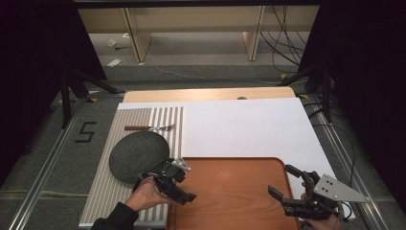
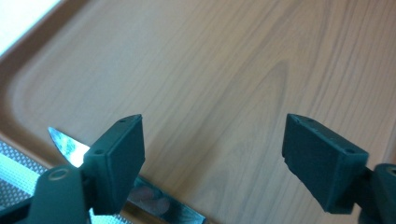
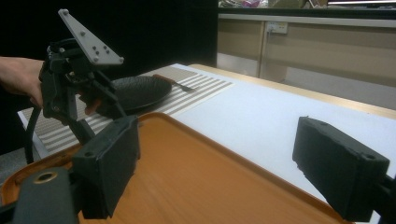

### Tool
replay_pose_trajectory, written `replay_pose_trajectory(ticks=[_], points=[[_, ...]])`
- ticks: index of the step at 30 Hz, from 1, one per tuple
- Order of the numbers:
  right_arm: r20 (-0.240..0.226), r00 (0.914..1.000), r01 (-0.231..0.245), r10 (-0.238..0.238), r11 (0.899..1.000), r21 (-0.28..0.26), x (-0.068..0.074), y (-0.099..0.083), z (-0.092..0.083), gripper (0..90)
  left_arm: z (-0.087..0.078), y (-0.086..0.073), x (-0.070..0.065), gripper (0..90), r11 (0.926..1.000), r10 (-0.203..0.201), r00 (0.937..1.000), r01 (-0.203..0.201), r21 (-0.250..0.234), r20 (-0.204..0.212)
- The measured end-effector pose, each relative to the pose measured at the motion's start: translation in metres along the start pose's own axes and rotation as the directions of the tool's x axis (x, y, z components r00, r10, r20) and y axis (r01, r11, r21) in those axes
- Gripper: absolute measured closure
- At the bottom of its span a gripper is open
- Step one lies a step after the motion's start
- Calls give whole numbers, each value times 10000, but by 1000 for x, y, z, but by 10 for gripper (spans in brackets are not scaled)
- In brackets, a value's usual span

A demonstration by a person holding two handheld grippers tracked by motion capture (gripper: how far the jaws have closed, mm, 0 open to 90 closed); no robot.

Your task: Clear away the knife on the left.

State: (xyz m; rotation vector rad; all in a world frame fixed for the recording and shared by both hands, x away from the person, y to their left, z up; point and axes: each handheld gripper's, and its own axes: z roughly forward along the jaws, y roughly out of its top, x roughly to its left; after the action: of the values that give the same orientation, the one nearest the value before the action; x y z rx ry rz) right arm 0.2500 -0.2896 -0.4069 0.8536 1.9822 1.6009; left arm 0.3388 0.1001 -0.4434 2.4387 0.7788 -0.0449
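Observation:
A brown wooden tray (image 1: 230, 191) lies at the table's near edge. My left gripper (image 1: 179, 189) hovers over the tray's left part, held by a hand, jaws wide open with nothing between them (image 2: 212, 135). Under its left jaw a shiny knife blade (image 2: 67, 143) lies along the tray's rim. My right gripper (image 1: 283, 180) is at the tray's right edge, open and empty (image 3: 215, 154), looking across the tray (image 3: 187, 172) at the left gripper (image 3: 79, 93). A dark grey plate (image 1: 139, 155) sits on a striped placemat (image 1: 143, 117), with a fork (image 1: 151, 128) behind it.
A white board (image 1: 244, 127) covers the table's middle and right beyond the tray. In the right gripper view the plate (image 3: 137, 91) and fork (image 3: 182, 85) lie past the left gripper. Dark stands and cables flank the table.

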Motion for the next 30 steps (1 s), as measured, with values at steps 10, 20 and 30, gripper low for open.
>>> replay_pose_trajectory(ticks=[10, 20, 30], points=[[4, 10000, -12, 12, 10000, 8, 0, 0, 0, 159, -7, 1, -1, 188, 9961, 31, 10000, -38, -886, -80], [0, 10000, -14, 14, 10000, 6, 0, 0, 0, 159, -15, 1, -3, 169, 9821, 195, 9996, -228, -1869, -198], [-1, 10000, -26, 26, 10000, -20, 0, 0, 0, 159, -24, -2, -7, 164, 9550, 388, 9988, -462, -2930, -313]])
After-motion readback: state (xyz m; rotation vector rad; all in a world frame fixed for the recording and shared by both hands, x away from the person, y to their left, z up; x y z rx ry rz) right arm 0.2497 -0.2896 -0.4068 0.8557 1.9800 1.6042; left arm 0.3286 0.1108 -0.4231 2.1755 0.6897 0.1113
